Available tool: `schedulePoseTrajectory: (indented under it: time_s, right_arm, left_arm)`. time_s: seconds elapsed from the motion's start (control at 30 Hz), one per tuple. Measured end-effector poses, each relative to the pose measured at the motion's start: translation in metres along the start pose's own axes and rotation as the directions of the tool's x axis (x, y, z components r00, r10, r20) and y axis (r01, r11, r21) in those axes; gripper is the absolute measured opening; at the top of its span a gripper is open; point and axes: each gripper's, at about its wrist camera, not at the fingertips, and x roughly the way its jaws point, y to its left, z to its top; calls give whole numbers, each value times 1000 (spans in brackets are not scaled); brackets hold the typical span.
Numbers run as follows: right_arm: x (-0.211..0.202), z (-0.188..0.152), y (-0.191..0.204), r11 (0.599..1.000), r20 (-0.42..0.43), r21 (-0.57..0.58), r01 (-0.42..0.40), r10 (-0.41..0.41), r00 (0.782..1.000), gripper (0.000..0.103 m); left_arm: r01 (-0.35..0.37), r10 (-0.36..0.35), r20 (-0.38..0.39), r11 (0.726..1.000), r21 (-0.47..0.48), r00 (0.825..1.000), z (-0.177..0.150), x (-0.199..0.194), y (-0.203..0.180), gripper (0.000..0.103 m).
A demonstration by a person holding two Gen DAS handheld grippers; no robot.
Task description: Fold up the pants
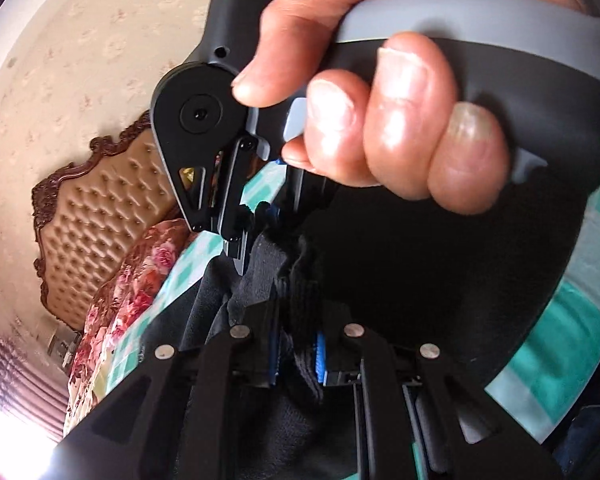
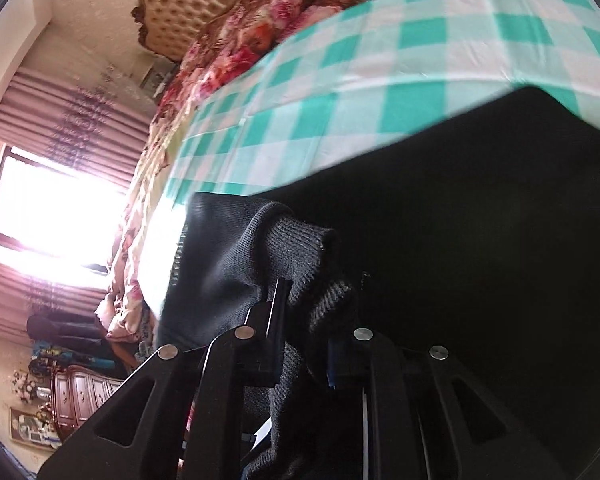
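Both grippers have a grip on the black knit pants (image 2: 284, 248). Left gripper (image 1: 298, 354) jaws pinched on a fabric fold; right gripper (image 2: 300, 340) clamped on the ribbed cuff/hem at 6 o'clock. Pants bunched on the green-white checked bedsheet (image 2: 380, 80), rest sprawls toward 3. No clean fold visible yet, so prob early/mid: fold + flatten left.

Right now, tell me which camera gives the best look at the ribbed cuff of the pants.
The right wrist view: the ribbed cuff sits lit and sharp, pinched in the right gripper. The left wrist view shows only dark folds of the pants in the left gripper, partly behind a hand.
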Motion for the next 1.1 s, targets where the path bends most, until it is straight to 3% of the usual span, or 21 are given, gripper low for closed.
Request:
schedulePoseTrajectory:
  time_s: [0.13,0.27,0.37,0.5,0.57,0.67,0.73,0.8,0.87,1.0,1.1]
  right_arm:
    - [4,-1,-5,1000,-4,4,3,-3,1000,17]
    - [-12,0,2,999,37,-42,6,-4,999,16]
    - [-4,-1,-4,998,37,-41,52,-50,998,16]
    - [3,-2,-12,996,49,-51,68,-66,997,16]
    - [4,-1,-7,993,56,-76,94,-90,994,17]
    - [5,-2,-4,987,64,-97,124,-118,991,17]
    - [5,-2,-1,984,70,-108,142,-135,988,17]
    - [6,-3,0,981,77,-116,158,-149,986,17]
    - [6,-4,3,974,87,-129,185,-175,981,17]
    - [7,-6,8,961,98,-144,234,-222,970,17]
    - [7,-6,12,954,98,-150,258,-246,964,17]
  left_arm:
    - [7,-7,-15,999,37,1000,1,8,-11,13]
    - [-19,18,19,999,44,1000,6,6,-10,13]
    - [18,-18,2,999,37,1000,7,15,-15,15]
    - [115,-115,-6,993,-16,993,8,20,-8,32]
    - [146,-145,15,987,-70,989,6,10,6,54]
    - [167,-160,50,963,-213,986,-6,-16,50,54]
    - [141,-126,66,924,-355,990,-23,-39,91,54]
    - [27,-28,5,898,-438,1000,-51,-56,124,54]
    - [-70,51,-55,888,-455,997,-76,-66,137,63]
    - [-165,93,-191,899,-407,977,-117,-61,137,63]
    - [-165,79,-242,918,-361,967,-123,-36,129,63]
